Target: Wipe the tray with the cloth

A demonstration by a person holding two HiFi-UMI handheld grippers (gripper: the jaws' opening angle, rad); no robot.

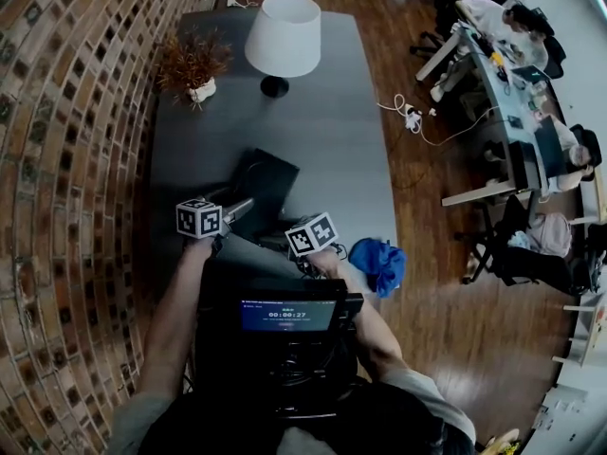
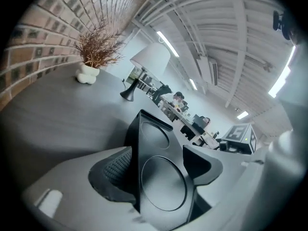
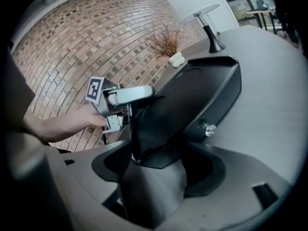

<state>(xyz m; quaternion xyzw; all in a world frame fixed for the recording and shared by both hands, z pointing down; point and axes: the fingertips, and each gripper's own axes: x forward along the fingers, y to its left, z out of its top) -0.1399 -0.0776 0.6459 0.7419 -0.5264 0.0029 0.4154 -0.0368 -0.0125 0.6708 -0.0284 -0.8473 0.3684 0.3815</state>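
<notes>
The black tray [image 1: 266, 183] lies on the grey table [image 1: 327, 131] in front of me. In the left gripper view its near corner, with round recesses [image 2: 151, 134], sits between the jaws of my left gripper [image 2: 159, 172]. Those jaws stand wide and do not visibly press on it. My right gripper [image 3: 159, 170] is also open, and another corner of the tray [image 3: 192, 95] reaches in between its jaws. The left gripper [image 3: 127, 95] appears at the tray's far edge in the right gripper view. The blue cloth [image 1: 377, 263] lies crumpled at the table's right edge, beside my right hand, with neither gripper on it.
A white-shaded lamp [image 1: 283, 36] and a dried plant in a white pot [image 1: 194, 64] stand at the table's far end. A brick wall [image 1: 66, 159] runs along the left. Beyond the table's right edge are a wooden floor, cables and desks with seated people.
</notes>
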